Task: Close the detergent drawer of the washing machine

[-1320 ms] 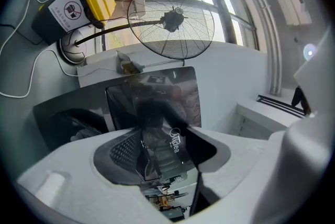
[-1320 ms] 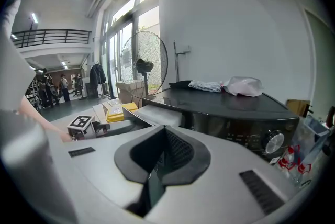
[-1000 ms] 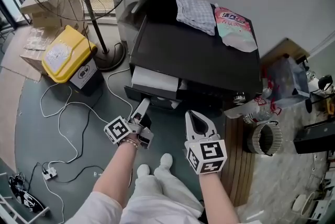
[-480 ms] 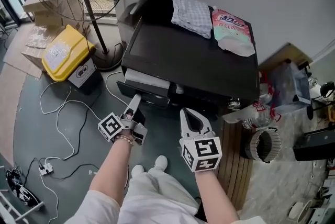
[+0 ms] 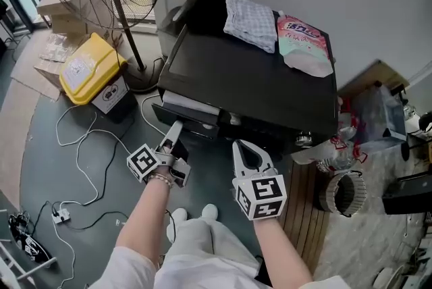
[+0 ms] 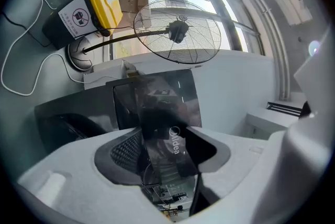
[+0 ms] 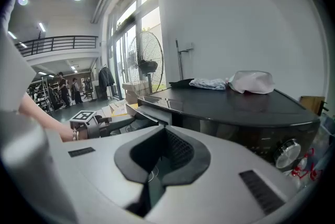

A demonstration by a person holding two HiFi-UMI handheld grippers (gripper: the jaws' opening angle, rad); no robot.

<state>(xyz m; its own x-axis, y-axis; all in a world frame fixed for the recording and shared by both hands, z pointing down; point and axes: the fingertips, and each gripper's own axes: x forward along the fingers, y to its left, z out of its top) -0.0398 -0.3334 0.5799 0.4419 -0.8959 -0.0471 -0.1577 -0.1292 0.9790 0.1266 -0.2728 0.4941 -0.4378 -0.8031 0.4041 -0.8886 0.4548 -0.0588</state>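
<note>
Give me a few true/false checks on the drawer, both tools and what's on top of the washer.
The left tool grips the drawer. True.
The drawer is fully shut. False: it sticks out of the washer.
The right tool holds the pouch. False: it is empty; the pouch lies on the washer.
A cloth lies on the washer. True.

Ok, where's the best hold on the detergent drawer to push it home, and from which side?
Its dark front panel, approached from the front, straight along the slide. The detergent drawer juts from the washing machine at its front left, and that panel is a thin flat lip, which the left gripper now pinches across its edge. Push level, probably.
</note>
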